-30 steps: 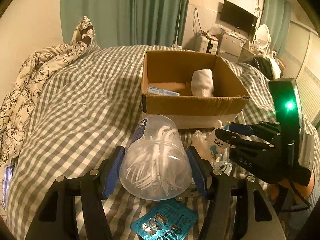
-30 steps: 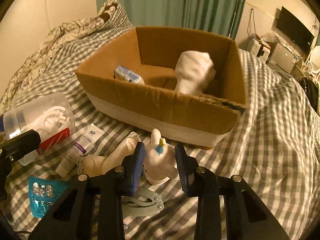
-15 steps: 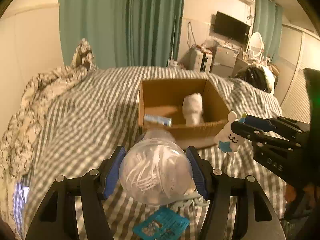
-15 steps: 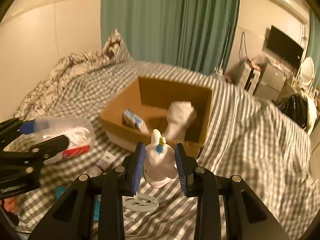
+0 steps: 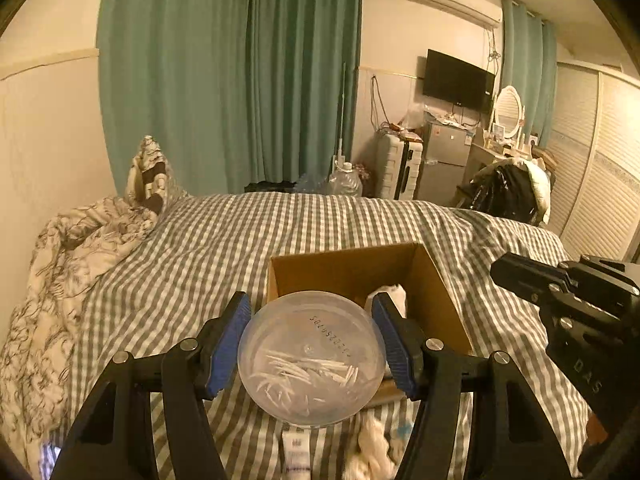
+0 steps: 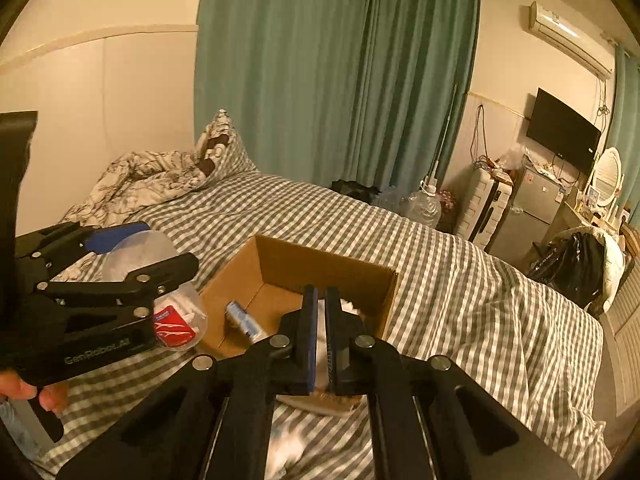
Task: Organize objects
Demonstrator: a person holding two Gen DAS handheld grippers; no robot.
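Both raised | left gripper [image 5: 312,344] pinching jar [image 5: 312,360] | right gripper [image 6: 320,332] just closed, empty

A checked bed cover [image 5: 224,248] carries an open cardboard box [image 6: 320,268] and a crumpled floral duvet [image 5: 80,248].

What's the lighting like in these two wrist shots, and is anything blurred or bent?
Left wrist view: dim amber light, fisheye bowing the curtain, clear jar sharp, white cloth at the bottom edge smeared. Right wrist view: same warm cast, black vignette corners, checked bedspread below the claw blurred.
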